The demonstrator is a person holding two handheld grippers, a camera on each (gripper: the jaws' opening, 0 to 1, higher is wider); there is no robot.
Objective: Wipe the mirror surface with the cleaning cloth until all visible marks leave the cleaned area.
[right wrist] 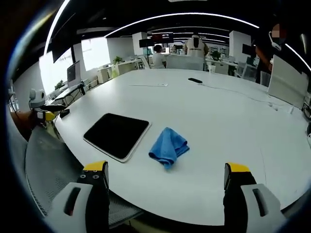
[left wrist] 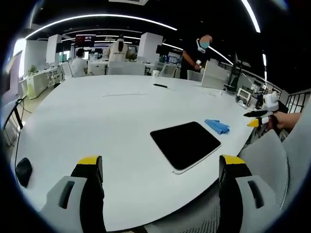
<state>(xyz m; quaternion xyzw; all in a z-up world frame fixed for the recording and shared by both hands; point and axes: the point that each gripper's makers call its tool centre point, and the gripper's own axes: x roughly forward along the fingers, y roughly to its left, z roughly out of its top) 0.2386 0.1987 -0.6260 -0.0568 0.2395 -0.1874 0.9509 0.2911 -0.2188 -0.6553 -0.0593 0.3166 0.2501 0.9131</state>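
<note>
Right gripper view: right hand-held gripper (right wrist: 165,194) spread, empty; crumpled blue cleaning cloth (right wrist: 168,146) beside dark rectangular mirror (right wrist: 116,134) near white desk (right wrist: 218,116) edge; careless wiping could push it off.

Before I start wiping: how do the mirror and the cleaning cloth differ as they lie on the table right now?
The mirror is a flat, dark, rigid rectangle with a pale edge; the cleaning cloth is blue, soft and bunched into a crumpled heap. The mirror covers more of the table than the cloth. The mirror lies nearer the left gripper's side, the cloth beside it. Both rest near the table's edge, apart from each other, untouched.
</note>
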